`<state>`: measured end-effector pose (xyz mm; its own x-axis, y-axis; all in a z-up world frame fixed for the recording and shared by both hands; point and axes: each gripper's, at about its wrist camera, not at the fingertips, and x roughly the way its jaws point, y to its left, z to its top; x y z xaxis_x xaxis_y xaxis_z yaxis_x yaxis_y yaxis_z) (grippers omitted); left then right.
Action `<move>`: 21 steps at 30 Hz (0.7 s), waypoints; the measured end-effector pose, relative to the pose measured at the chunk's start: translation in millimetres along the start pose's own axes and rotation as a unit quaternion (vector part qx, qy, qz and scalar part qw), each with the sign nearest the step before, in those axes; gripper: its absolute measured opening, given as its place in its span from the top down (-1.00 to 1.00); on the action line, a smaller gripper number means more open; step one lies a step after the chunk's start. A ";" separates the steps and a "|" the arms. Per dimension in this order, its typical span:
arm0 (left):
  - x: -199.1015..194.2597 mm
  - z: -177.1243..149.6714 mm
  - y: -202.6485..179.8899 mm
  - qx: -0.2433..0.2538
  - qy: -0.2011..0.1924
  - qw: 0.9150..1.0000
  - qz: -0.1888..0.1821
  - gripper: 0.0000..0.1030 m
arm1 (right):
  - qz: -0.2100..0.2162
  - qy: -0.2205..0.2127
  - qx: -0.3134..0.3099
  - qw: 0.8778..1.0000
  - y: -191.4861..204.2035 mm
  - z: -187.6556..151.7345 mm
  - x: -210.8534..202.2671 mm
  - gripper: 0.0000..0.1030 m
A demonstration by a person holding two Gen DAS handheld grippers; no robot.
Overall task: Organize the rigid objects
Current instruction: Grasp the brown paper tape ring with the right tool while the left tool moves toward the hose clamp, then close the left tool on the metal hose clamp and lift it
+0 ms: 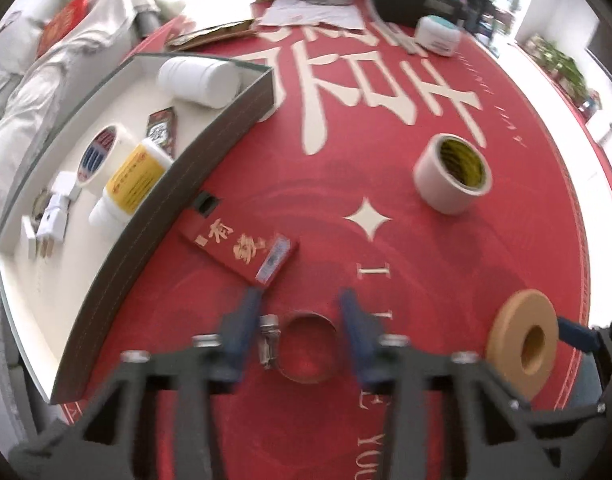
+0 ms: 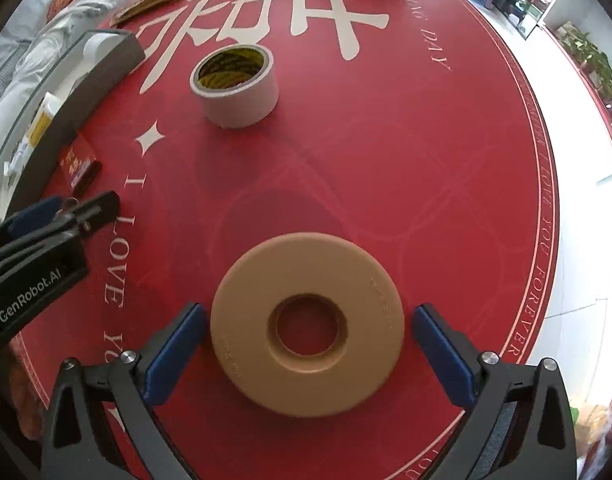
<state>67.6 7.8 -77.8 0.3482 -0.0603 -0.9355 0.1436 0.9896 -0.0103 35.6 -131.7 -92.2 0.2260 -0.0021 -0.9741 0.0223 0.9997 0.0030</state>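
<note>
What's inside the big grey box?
Inside the grey box: a white jar, a yellow-labelled white bottle, a tape roll, a white plug, a small dark packet. Its near wall hides the rest.

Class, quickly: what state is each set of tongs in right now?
Left tongs: open around the metal hose clamp.
Right tongs: open around the tan ring.

Tray (image 1: 233, 120) left, tape roll (image 1: 452, 174) right, small box (image 1: 239, 248) between
</note>
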 end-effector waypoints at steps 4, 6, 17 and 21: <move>-5.0 -5.2 18.0 -0.033 0.017 0.998 -0.051 0.99 | 0.019 -0.002 0.006 1.000 1.4 -6.3 -8.5 -0.71; -14.6 -14.3 25.5 -0.036 0.005 0.997 -0.061 0.99 | 0.031 -0.008 0.014 0.999 -0.3 -11.5 -14.9 -0.71; -70.9 -64.3 62.1 -0.083 -0.035 0.989 -0.117 0.99 | 0.073 -0.078 0.057 0.993 -7.6 -54.3 -72.6 -0.71; -71.3 -72.0 64.8 -0.091 -0.036 0.990 -0.100 0.99 | 0.073 -0.083 0.056 0.992 -1.0 -63.6 -79.1 -0.71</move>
<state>-14.6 85.6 -37.2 0.3964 -0.2594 -0.8807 0.0491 0.9639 -0.2618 -44.3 -131.2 -29.5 0.3914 0.1290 -0.9111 0.0843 0.9809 0.1751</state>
